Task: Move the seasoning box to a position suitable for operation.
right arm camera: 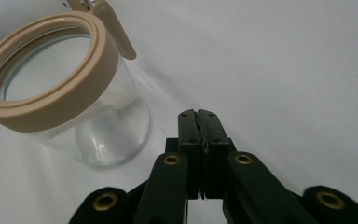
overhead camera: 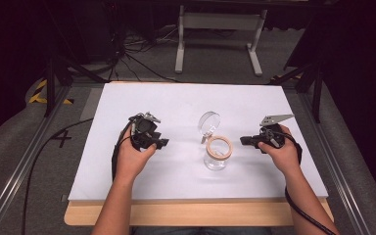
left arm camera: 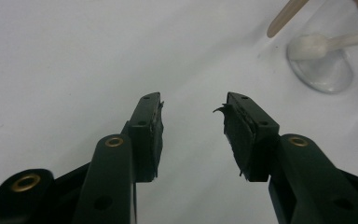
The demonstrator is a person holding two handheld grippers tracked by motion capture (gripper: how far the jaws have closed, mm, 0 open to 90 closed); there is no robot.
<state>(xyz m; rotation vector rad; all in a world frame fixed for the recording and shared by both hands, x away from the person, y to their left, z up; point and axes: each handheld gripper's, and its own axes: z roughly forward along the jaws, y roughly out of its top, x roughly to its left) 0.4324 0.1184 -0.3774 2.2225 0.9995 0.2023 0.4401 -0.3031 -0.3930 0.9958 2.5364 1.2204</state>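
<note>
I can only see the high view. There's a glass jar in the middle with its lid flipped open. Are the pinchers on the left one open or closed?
Observer: The left gripper is open, a clear gap between its jaws, nothing in it.
Operator: And the other pincher?
Observer: The right gripper is shut, its jaws pressed together on nothing, just beside the jar.
Operator: Is anything inside the jar?
Observer: The right gripper view looks through its beige ring onto bare glass; I see nothing inside.

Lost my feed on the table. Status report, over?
Left gripper open, empty. Right gripper shut, empty, beside the jar. Jar upright, lid swung open. Nothing in the way.
</note>
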